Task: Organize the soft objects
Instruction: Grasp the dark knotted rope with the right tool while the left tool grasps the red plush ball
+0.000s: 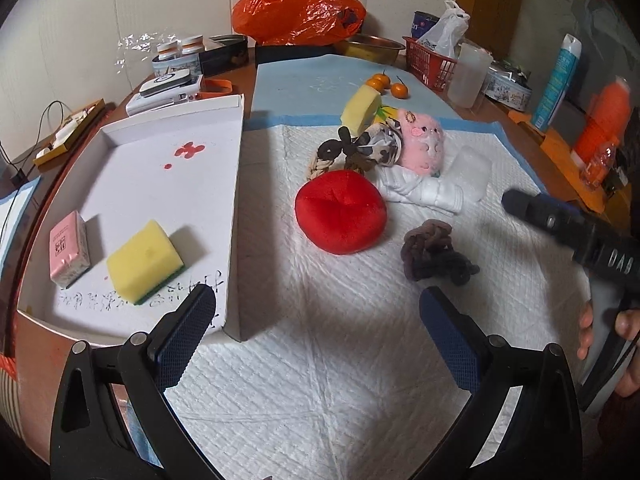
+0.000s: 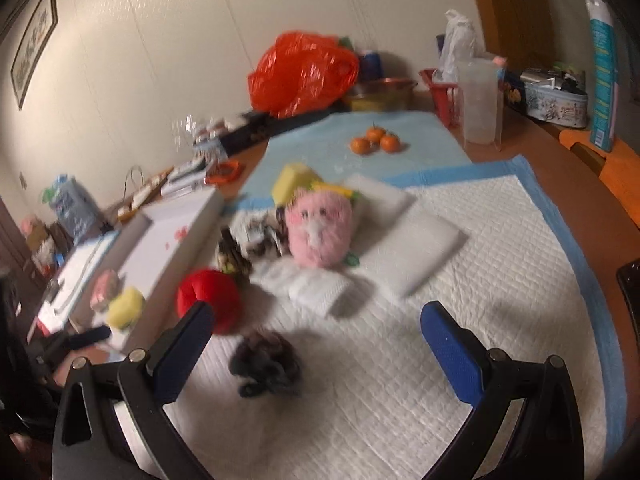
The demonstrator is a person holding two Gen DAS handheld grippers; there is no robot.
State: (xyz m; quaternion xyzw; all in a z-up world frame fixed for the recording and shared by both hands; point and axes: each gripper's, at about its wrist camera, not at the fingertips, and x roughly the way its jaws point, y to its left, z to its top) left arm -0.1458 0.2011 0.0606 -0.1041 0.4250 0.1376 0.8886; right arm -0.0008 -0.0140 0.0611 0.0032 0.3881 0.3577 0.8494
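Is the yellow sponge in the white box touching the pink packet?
Apart. The left wrist view shows bare box floor between the yellow sponge and the pink packet.

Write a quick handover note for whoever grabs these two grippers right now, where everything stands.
Left gripper: open, empty, above the white pad.
Right gripper: open, empty, above the dark scrunchie.
Done: one yellow sponge and the pink tissue pack lie in the white box.
Left on the pad: red plush, scrunchie, pink plush, folded white cloth, patterned fabric piece, second yellow sponge.
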